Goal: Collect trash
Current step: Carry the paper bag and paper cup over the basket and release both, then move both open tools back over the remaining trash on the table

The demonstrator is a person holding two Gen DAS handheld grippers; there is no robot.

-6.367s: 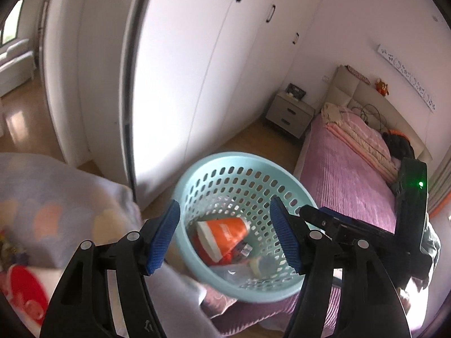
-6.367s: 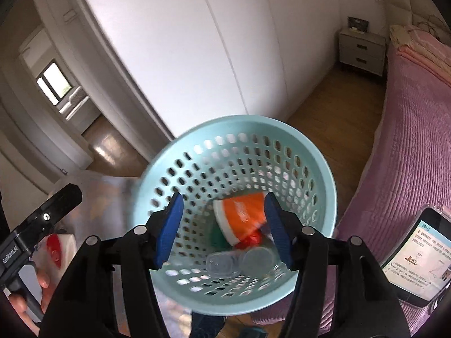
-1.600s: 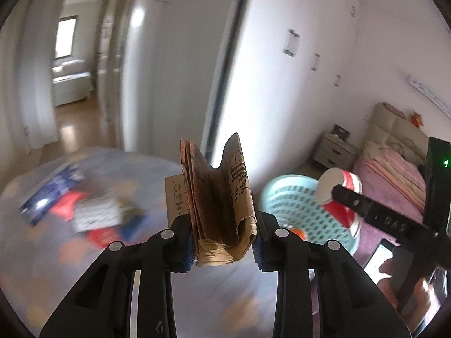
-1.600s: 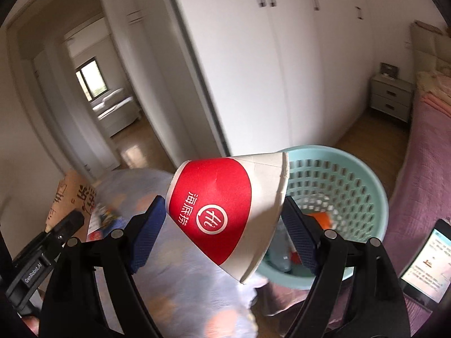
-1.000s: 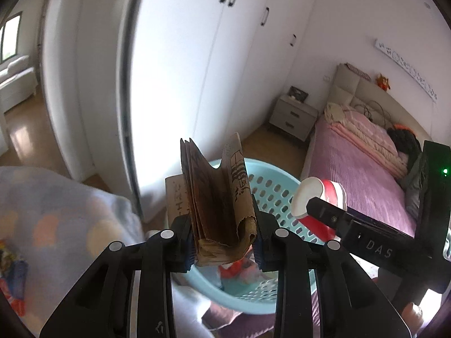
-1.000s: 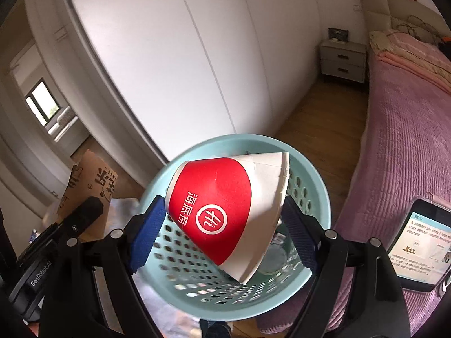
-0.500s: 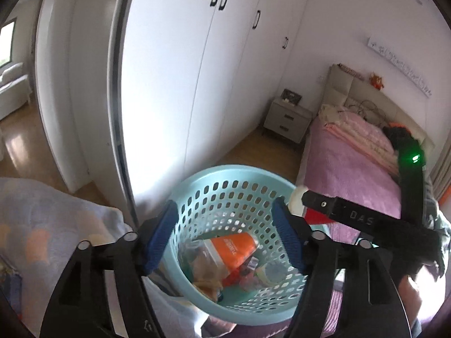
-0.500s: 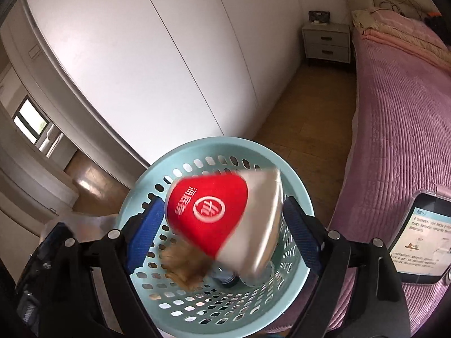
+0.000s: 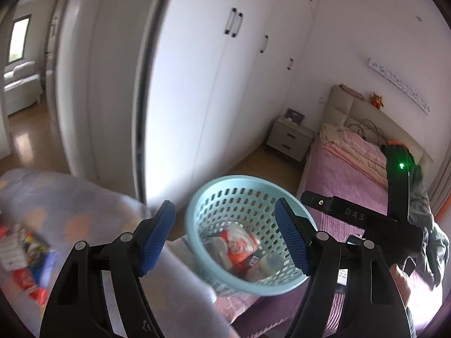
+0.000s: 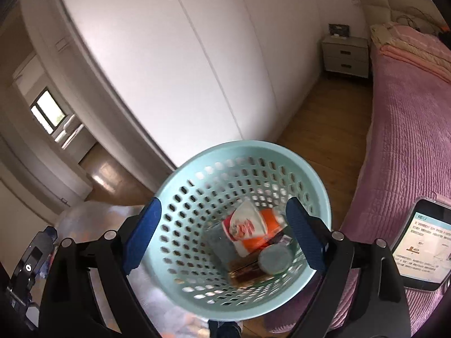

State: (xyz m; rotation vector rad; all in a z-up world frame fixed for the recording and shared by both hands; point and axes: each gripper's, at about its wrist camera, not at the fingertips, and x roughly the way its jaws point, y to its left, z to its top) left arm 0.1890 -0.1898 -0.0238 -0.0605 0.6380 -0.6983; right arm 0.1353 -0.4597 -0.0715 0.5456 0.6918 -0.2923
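Note:
A light blue perforated basket point(image 10: 180, 233) sits below both grippers; it also shows in the left wrist view point(image 9: 203, 217). Inside lie a red and white paper cup point(image 10: 245, 229), an orange cup point(image 10: 269, 219), a clear bottle point(image 10: 274, 259) and brown paper point(image 10: 245, 273). My right gripper point(image 10: 222, 236) is open and empty above the basket. My left gripper point(image 9: 225, 239) is open and empty over the basket's near rim. The right gripper's black body point(image 9: 360, 219) shows at the right of the left wrist view. Several loose wrappers point(image 9: 25, 256) lie on the patterned blanket point(image 9: 84, 219).
A pink bed point(image 10: 408, 129) lies to the right, with a phone point(image 10: 422, 242) on it. White wardrobe doors point(image 10: 183, 70) stand behind the basket. A grey nightstand point(image 10: 345, 56) is in the far corner. A doorway point(image 9: 22, 84) opens at the left.
The red and white cup left my right gripper and dropped into the basket. Earlier my left gripper let go of the brown paper into it. The left view has swung left.

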